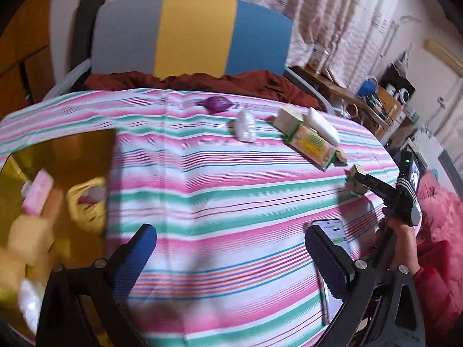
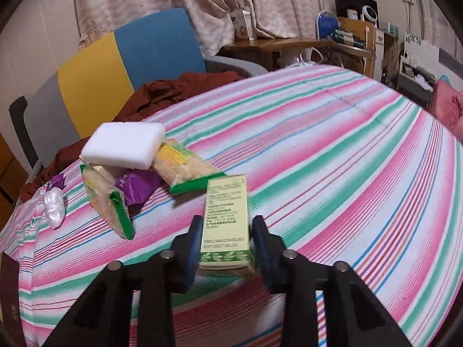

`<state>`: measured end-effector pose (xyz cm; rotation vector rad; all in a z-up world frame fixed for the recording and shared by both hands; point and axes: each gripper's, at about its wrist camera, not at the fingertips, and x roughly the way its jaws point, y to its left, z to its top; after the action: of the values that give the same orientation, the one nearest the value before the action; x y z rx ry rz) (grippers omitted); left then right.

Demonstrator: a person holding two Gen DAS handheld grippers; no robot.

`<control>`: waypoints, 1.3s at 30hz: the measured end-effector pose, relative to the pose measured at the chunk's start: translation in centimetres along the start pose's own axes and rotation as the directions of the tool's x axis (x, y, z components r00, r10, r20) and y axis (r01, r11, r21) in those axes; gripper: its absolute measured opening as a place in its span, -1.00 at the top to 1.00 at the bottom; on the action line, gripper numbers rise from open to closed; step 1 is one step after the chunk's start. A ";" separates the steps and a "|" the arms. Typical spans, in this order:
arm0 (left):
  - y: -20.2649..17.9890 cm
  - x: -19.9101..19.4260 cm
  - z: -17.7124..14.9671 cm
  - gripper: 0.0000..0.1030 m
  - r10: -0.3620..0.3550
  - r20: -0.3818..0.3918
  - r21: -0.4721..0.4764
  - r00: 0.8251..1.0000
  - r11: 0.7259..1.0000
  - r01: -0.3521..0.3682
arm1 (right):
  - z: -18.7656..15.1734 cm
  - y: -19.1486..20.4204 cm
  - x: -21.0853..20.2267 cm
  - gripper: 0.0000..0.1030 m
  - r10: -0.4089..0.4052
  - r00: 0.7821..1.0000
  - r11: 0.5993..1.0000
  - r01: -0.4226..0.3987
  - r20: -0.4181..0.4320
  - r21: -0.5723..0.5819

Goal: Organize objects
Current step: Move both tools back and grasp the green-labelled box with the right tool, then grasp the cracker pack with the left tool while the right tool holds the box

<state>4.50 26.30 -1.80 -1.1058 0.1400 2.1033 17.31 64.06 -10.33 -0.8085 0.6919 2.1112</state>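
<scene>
My right gripper (image 2: 227, 231) is shut on a pale green carton (image 2: 227, 202) with printed text, and its blue pads press both long sides just above the striped tablecloth (image 2: 332, 159). The left wrist view shows that same gripper (image 1: 358, 185) at the table's right edge with the small carton (image 1: 355, 173) in it. Behind the carton lie two green-edged snack packs (image 2: 185, 167), a white block (image 2: 124, 144), a purple packet (image 2: 136, 186) and a crumpled white bag (image 2: 55, 205). My left gripper (image 1: 231, 240) hangs open over bare cloth, with nothing between its fingers.
A gold box (image 1: 72, 150) at the table's left holds a pink packet (image 1: 39, 190), a yellow packet (image 1: 86, 202) and other blurred items. A phone (image 1: 332, 231) lies near my left gripper's right finger. A grey, yellow and blue chair (image 1: 196, 31) with red cloth (image 1: 185, 81) stands behind the table.
</scene>
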 end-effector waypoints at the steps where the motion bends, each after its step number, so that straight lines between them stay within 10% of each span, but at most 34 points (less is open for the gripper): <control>1: -0.6 0.4 0.4 -1.00 -0.008 -0.005 0.006 1.000 1.000 0.008 | 0.0 -0.2 -0.1 0.38 0.007 1.000 1.000 -0.007 0.008 0.007; 11: -8.6 9.1 5.9 -1.00 -0.141 -0.097 -0.010 0.985 0.990 0.141 | -1.3 0.3 -1.5 0.39 0.022 0.994 1.000 -0.021 0.104 -0.015; 23: -15.2 21.0 11.7 -1.00 -0.122 -0.206 -0.070 0.971 0.991 0.110 | -1.7 1.4 -2.6 0.39 -0.023 0.979 0.997 0.038 0.204 -0.069; 39: -7.7 19.5 9.2 -1.00 -0.049 -0.181 -0.146 0.982 0.989 0.022 | -1.8 1.8 -2.9 0.39 -0.015 0.974 0.995 0.037 0.228 -0.094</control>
<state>-3.45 46.53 -8.90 -1.3789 0.0561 2.0025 17.93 60.53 -9.04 -0.6109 0.4574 2.1843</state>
